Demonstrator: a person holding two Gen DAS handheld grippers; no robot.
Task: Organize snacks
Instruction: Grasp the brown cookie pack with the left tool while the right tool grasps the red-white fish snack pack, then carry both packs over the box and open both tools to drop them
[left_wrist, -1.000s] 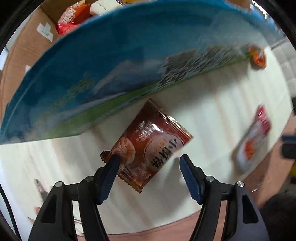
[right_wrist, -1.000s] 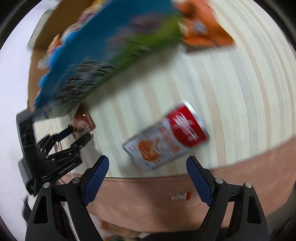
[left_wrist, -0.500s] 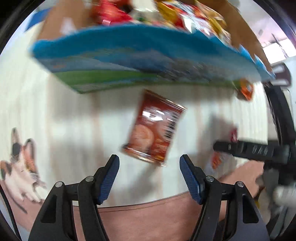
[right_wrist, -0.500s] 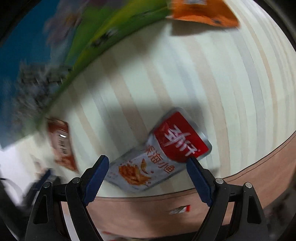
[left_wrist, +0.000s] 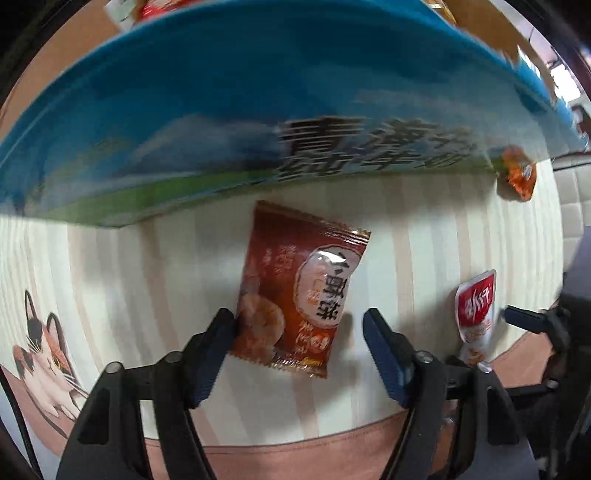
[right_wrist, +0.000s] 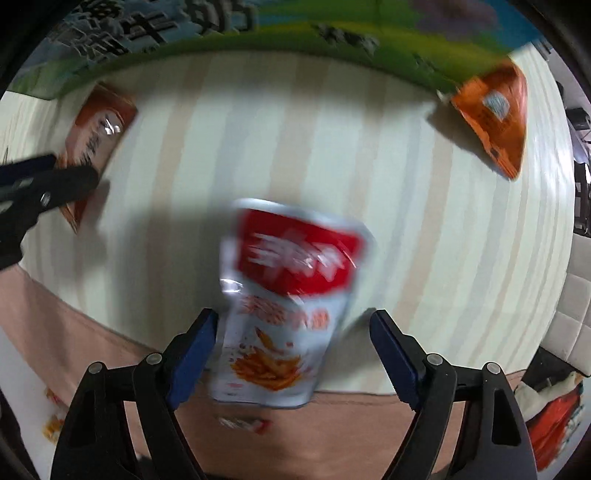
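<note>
1. Left wrist view: a brown snack packet (left_wrist: 295, 291) lies flat on the striped tablecloth (left_wrist: 424, 229), with a pale oval label, dark characters and a picture of a round golden snack low on its front. The left gripper (left_wrist: 299, 345) has its blue-padded fingers spread wide around the packet's lower end; the left pad looks to touch the packet's edge, the right pad stands apart from it.

2. Right wrist view: a silver pouch (right_wrist: 288, 306) with a red band and white characters on top and orange fried strips printed below lies at the cloth's near edge. The right gripper (right_wrist: 291, 350) is spread wide around its lower part, the left pad just beside it, the right pad clear.

3. An orange packet (right_wrist: 495, 114) lies farther back on the right, close to the box.

4. A blue and green box (left_wrist: 229, 110) printed with large dark characters stands just behind the brown packet. Over its top edge a few red and yellow wrappers (left_wrist: 159, 5) peek out (mostly cut off by the frame).

5. Both views are motion-blurred, so the printed characters cannot be read. A cartoon cat (left_wrist: 44, 358) on the cloth is partly hidden by the left gripper's body.
</note>
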